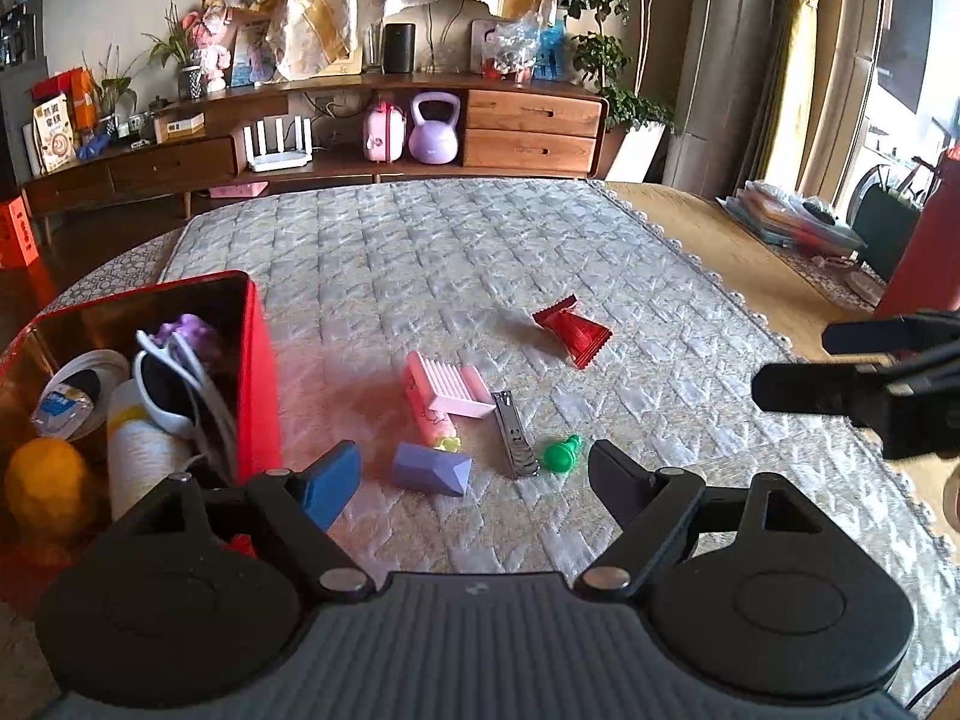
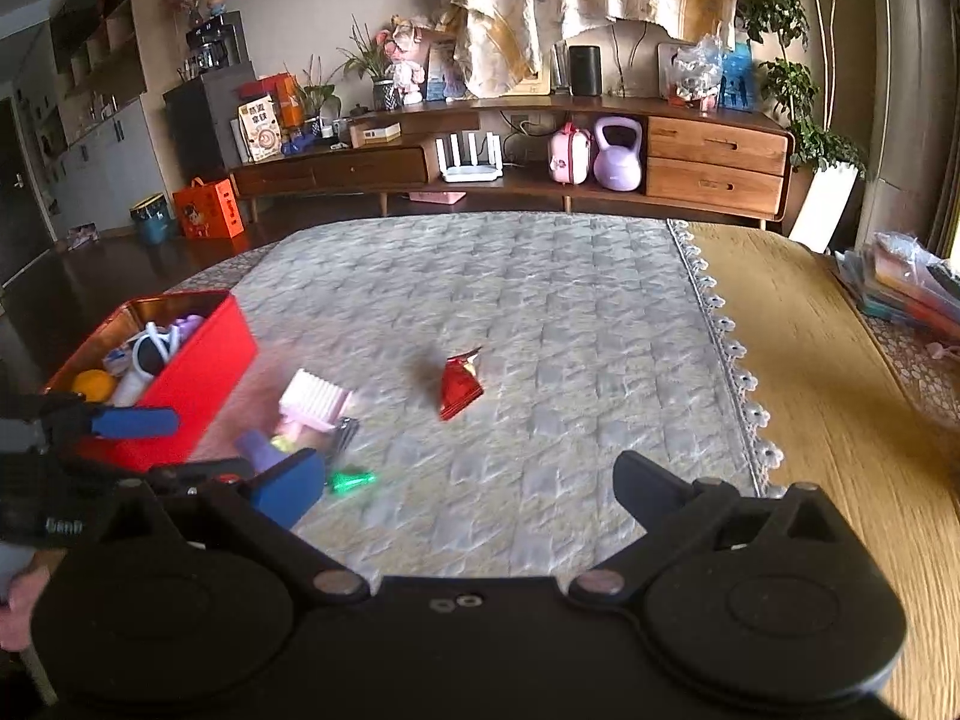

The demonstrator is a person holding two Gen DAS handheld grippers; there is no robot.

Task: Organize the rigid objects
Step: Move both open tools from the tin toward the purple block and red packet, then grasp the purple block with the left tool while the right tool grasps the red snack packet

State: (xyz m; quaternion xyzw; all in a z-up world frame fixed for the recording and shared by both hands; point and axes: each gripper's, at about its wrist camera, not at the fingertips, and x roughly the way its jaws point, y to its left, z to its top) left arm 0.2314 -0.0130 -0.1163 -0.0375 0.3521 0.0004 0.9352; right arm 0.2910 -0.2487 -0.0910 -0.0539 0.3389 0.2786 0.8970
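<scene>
Several small objects lie together on the quilted mat point(image 1: 480, 252): a pink comb point(image 1: 447, 387), a purple block point(image 1: 432, 468), a metal nail clipper point(image 1: 515, 435) and a green piece point(image 1: 563, 453). A red foil packet point(image 1: 573, 330) lies a little farther back. My left gripper point(image 1: 474, 480) is open just above and in front of the cluster, with nothing between its fingers. The red box point(image 1: 258, 372) at its left holds sunglasses, a bottle and an orange ball. My right gripper point(image 2: 468, 492) is also open and holds nothing, to the right of the green piece point(image 2: 351, 480) and short of the red packet point(image 2: 459, 384).
Bare wooden tabletop point(image 2: 828, 396) runs along the mat's lace edge on the right, with a stack of papers point(image 2: 912, 288) at its far side. A red cylinder point(image 1: 924, 252) stands at the right. A low sideboard point(image 1: 360, 144) lies beyond the table.
</scene>
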